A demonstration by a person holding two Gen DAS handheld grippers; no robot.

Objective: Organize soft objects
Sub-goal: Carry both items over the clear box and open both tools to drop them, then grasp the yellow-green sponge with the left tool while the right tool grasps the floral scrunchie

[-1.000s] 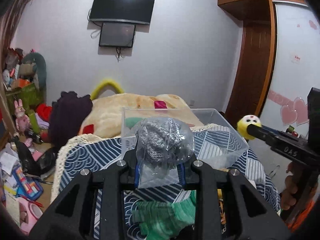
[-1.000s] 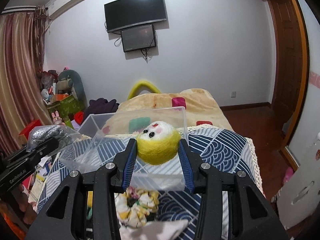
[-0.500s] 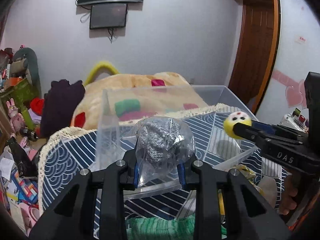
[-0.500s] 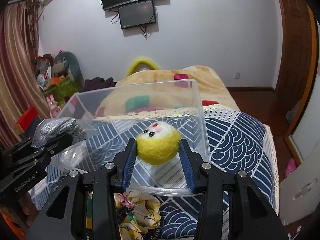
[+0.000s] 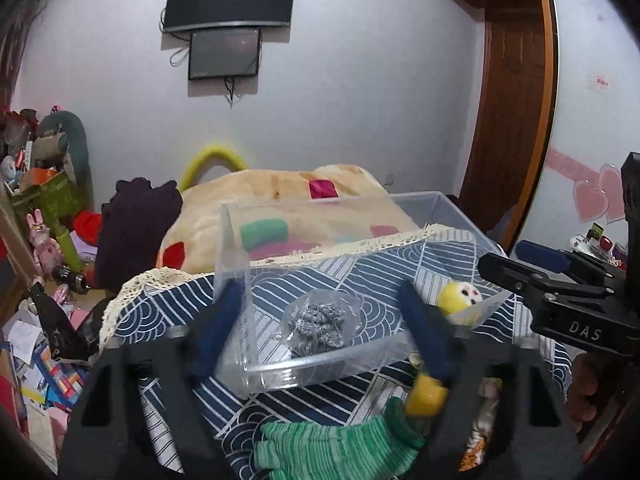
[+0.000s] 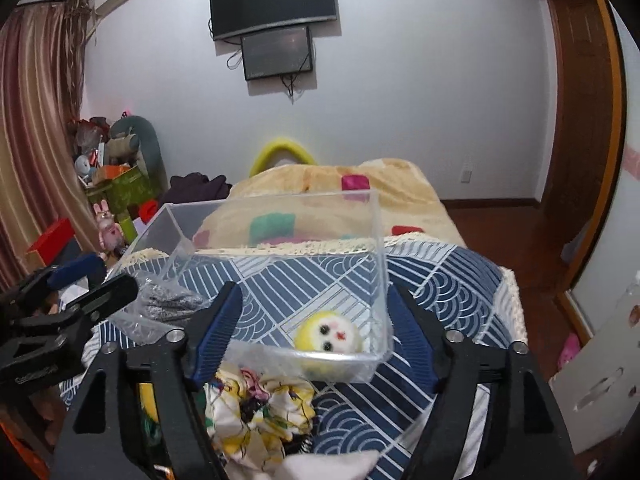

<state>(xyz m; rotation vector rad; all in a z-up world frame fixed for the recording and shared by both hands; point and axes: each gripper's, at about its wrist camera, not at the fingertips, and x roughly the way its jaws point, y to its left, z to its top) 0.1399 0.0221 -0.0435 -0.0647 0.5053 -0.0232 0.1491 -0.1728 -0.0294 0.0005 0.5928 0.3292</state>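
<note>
Both the left gripper (image 5: pixel 320 320) and right gripper (image 6: pixel 316 332) have jaws spread and empty, with the bagged grey knit (image 5: pixel 318 326) and yellow felt ball (image 6: pixel 329 335) lying inside the clear box (image 6: pixel 378 240) on the patterned desk (image 6: pixel 444 284).

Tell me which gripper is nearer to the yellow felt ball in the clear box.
Right. The right gripper hangs open at the clear box's near wall, directly facing the yellow felt ball. The left gripper is open opposite the bagged silver scrunchie, with the ball off to its right.
</note>
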